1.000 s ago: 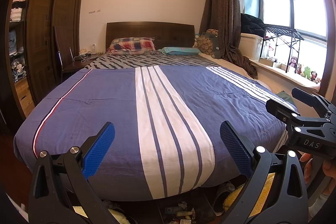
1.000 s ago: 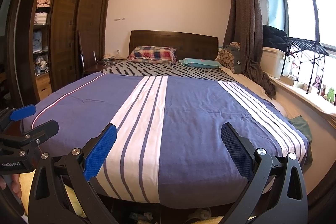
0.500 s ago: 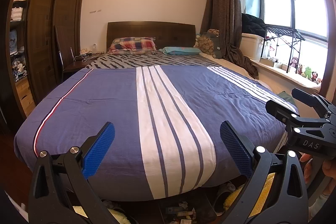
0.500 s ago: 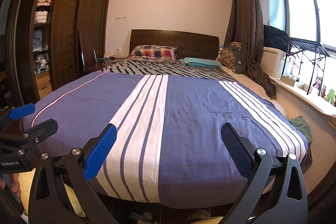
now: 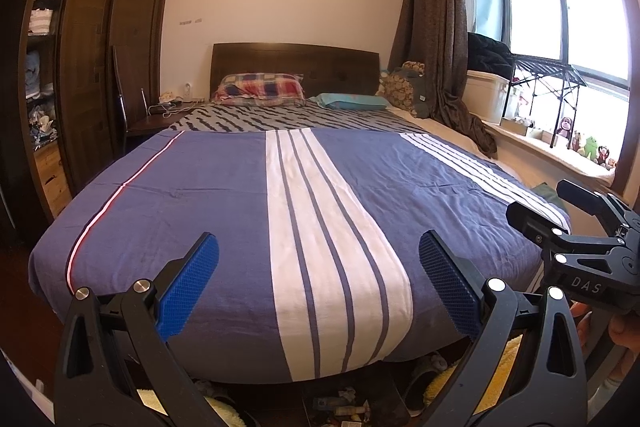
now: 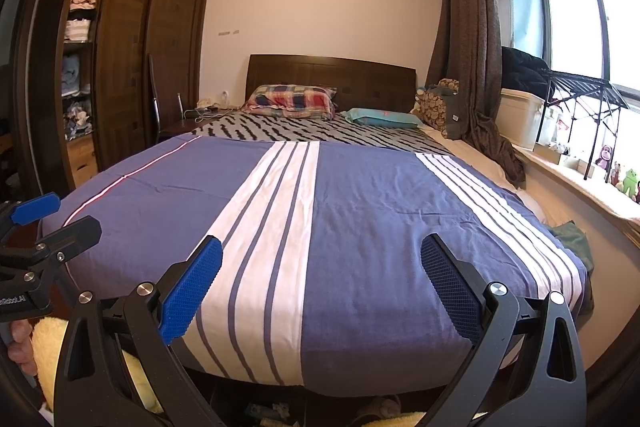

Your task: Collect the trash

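Note:
Both grippers hover at the foot of a bed [image 5: 224,211] with a blue and white striped cover. My left gripper [image 5: 318,283] is open and empty, its blue pads wide apart. My right gripper [image 6: 320,285] is open and empty too; it also shows at the right edge of the left wrist view [image 5: 576,243]. Small litter [image 5: 340,403] lies on the dark floor under the foot of the bed, below the left gripper; a little of it shows in the right wrist view [image 6: 264,411]. No trash lies on the bed cover.
A dark wardrobe [image 5: 100,67] with open shelves stands on the left. A window sill [image 6: 580,179] with toys and a rack runs along the right. Pillows [image 5: 260,91] lie at the headboard. Yellow fluffy mats [image 6: 46,343] and slippers [image 5: 428,375] lie on the floor.
Both views have shifted very slightly; the grippers stay open and nothing else has moved.

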{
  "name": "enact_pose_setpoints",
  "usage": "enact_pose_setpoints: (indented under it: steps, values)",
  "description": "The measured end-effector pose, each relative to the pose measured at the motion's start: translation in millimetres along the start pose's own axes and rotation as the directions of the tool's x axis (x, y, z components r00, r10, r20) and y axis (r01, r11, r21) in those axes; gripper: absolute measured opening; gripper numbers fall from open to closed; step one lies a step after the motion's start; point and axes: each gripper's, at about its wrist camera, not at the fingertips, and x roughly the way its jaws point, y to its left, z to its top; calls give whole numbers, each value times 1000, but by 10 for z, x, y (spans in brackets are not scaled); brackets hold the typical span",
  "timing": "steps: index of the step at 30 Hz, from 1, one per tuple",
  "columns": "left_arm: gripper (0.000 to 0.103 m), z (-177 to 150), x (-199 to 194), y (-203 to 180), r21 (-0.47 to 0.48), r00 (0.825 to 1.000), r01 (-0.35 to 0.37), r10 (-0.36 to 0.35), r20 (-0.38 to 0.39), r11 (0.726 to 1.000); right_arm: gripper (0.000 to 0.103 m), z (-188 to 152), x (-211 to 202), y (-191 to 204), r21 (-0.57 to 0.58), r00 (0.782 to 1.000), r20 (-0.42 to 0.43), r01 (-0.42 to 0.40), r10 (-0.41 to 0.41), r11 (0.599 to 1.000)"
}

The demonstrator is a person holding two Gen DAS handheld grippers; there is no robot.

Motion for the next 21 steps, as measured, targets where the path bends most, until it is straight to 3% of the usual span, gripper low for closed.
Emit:
enact_pose_setpoints:
  steps: [8, 18, 21]
  values:
    - [95, -18, -46, 60, -19, 999, -14, 14, 33, 1000, 100, -13, 22, -8, 3, 1000, -2, 5, -5, 1000]
    - [95, 7, -47, 26, 7, 995, -100, 100, 21, 995, 100, -29, 38, 13, -1, 1000, -9, 5, -5, 1000]
    - [95, -2, -50, 61, 1, 995, -97, 97, 14, 995, 100, -28, 41, 13, 0, 1000, -11, 7, -7, 1000]
